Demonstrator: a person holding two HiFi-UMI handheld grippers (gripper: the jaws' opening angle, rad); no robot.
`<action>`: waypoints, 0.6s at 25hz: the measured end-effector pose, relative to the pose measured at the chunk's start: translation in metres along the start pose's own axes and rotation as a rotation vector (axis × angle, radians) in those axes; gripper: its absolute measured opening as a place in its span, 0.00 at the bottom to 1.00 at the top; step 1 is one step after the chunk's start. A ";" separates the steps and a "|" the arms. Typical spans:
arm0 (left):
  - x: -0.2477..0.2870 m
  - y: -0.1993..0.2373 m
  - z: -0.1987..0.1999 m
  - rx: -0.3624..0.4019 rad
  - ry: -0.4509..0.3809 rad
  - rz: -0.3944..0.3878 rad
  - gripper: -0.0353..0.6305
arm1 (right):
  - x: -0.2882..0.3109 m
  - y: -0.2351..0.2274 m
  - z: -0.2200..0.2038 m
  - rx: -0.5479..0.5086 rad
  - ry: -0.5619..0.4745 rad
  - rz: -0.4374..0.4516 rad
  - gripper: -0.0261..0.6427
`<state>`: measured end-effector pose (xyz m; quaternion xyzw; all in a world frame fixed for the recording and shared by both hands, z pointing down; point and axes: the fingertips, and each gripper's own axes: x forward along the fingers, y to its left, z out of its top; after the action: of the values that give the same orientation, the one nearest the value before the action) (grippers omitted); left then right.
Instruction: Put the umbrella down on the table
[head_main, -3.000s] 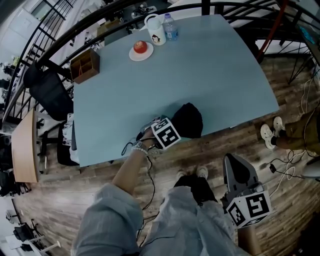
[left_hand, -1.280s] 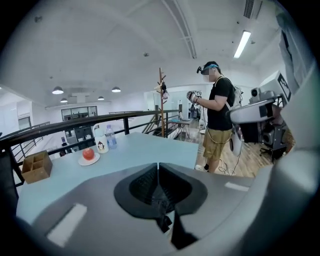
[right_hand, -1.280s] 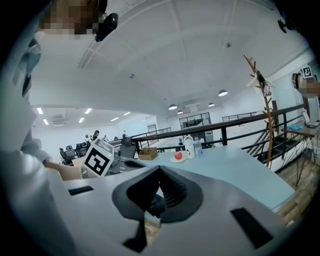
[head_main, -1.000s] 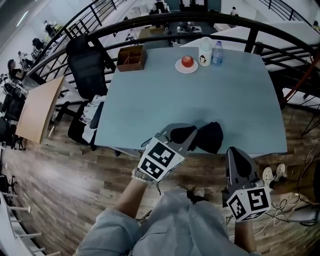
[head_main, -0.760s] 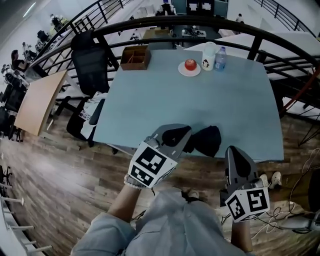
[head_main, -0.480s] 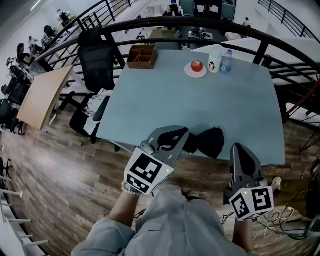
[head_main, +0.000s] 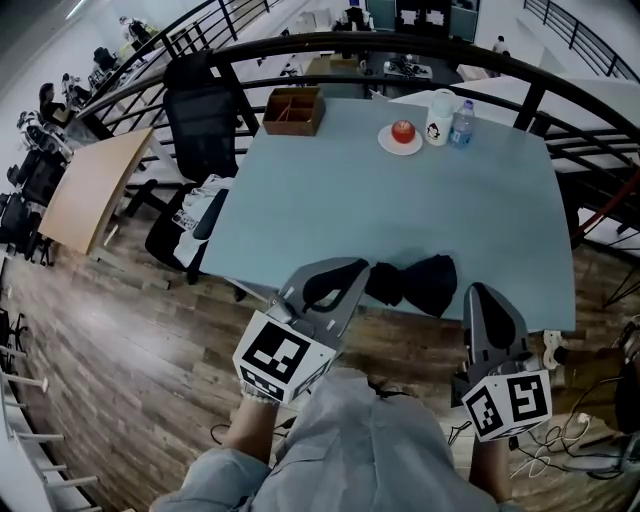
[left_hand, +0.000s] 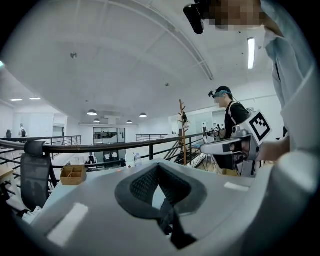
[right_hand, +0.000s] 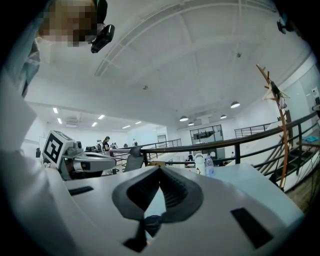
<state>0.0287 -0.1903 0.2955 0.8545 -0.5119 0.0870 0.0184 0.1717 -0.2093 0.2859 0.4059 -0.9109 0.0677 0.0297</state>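
The black folded umbrella (head_main: 418, 283), soft rumpled fabric, lies on the smooth pale-blue desk (head_main: 400, 200) by its near edge. At the far edge stands a wooden compartment box (head_main: 294, 110). The left tongs (head_main: 355, 268), grey moulded plastic, are closed on nothing, tip just beside the umbrella's left end. The right tongs (head_main: 484, 293) are also closed and empty.

The left gripper (head_main: 355, 272) has lifted back from the umbrella (head_main: 420, 283).

Box (head_main: 294, 110), apple (head_main: 403, 131), mug (head_main: 438, 103) — bottle (head_main: 461, 125).
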 end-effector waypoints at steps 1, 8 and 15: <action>-0.001 0.000 0.000 0.002 -0.002 -0.004 0.06 | 0.000 0.001 0.000 0.000 -0.001 0.000 0.04; 0.001 -0.003 0.007 0.015 -0.008 -0.024 0.06 | 0.001 0.002 0.003 -0.002 -0.008 -0.004 0.04; 0.007 -0.012 0.010 0.038 -0.011 -0.058 0.06 | 0.001 0.001 0.001 -0.004 0.001 -0.015 0.04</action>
<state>0.0432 -0.1918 0.2875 0.8696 -0.4853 0.0915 0.0020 0.1708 -0.2095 0.2851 0.4125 -0.9080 0.0660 0.0313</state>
